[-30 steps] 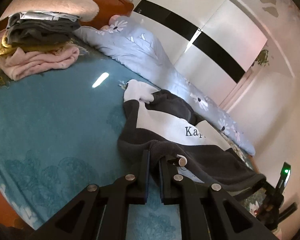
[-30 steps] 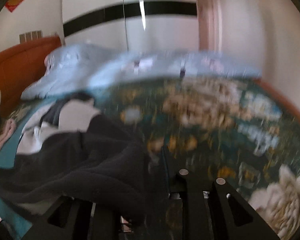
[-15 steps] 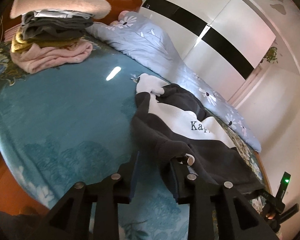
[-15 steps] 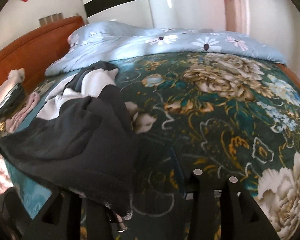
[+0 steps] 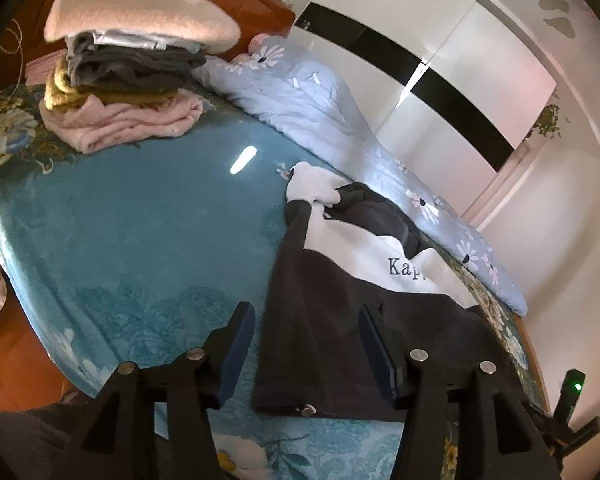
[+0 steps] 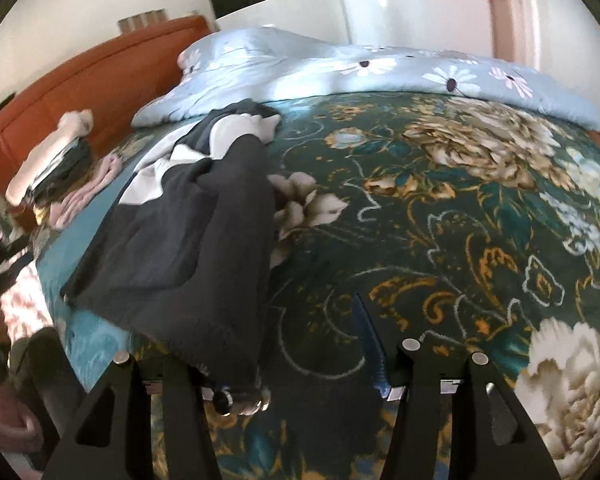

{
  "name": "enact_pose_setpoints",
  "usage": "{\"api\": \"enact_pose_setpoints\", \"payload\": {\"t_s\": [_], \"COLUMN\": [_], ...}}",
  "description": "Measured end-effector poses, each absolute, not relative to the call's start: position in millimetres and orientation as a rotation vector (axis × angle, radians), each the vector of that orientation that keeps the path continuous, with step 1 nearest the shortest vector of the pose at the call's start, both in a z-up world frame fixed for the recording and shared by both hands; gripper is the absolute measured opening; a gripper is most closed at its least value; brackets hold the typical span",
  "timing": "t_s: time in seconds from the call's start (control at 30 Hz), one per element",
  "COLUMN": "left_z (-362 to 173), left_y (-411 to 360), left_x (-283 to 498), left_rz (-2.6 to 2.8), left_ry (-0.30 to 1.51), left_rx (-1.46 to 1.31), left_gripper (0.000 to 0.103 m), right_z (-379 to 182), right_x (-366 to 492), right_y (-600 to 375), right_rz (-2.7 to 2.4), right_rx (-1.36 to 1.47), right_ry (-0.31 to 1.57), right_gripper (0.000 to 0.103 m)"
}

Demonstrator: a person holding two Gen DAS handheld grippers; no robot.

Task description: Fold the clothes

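Note:
A dark grey and white sweatshirt (image 5: 340, 276) with "Kap" lettering lies spread on the bed; it also shows in the right wrist view (image 6: 188, 232). My left gripper (image 5: 306, 344) is open, its fingers on either side of the sweatshirt's near hem without clamping it. My right gripper (image 6: 308, 344) is open over the hem's right corner; the dark cloth covers its left finger, and the right finger (image 6: 370, 340) stands free over the floral blanket.
A pile of folded clothes (image 5: 124, 80) stands at the bed's far left by the orange headboard (image 6: 80, 80). A light blue floral duvet (image 5: 320, 112) lies along the far side. The bed cover is teal (image 5: 140, 220) on the left and dark floral (image 6: 460, 220) on the right.
Both grippers have opened and let go of the sweatshirt's hem. The sweatshirt now lies flat on the bed. Both grippers have drawn back slightly.

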State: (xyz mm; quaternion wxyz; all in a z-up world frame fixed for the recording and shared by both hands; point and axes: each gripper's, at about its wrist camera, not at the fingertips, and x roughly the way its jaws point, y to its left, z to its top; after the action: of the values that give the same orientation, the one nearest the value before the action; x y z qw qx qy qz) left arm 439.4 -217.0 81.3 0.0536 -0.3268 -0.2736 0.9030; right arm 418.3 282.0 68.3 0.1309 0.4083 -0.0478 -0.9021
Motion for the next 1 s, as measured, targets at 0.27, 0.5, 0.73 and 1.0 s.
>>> {"api": "enact_pose_setpoints", "payload": {"t_s": [0.27, 0.5, 0.73, 1.0], "left_z": [68, 46, 53, 49], "left_y": [-198, -188, -188, -203], "left_x": [404, 379, 350, 313], "left_rz": [2.702, 2.68, 2.695, 2.731], "left_ry": [-0.756, -0.711, -0.68, -0.662], "left_rx": [-1.075, -1.169, -1.174, -1.17], "left_gripper": [0.059, 0.06, 0.06, 0.062], "right_z": [88, 113, 114, 100], "right_x": [428, 361, 223, 128], "right_y": [315, 312, 212, 144], "right_rz": [-2.635, -2.642, -2.526, -2.685], "right_rx": [1.086, 0.867, 0.993, 1.015], "right_ry": [-0.388, -0.734, -0.613, -0.439], "right_gripper": [0.056, 0.072, 0.072, 0.072]}}
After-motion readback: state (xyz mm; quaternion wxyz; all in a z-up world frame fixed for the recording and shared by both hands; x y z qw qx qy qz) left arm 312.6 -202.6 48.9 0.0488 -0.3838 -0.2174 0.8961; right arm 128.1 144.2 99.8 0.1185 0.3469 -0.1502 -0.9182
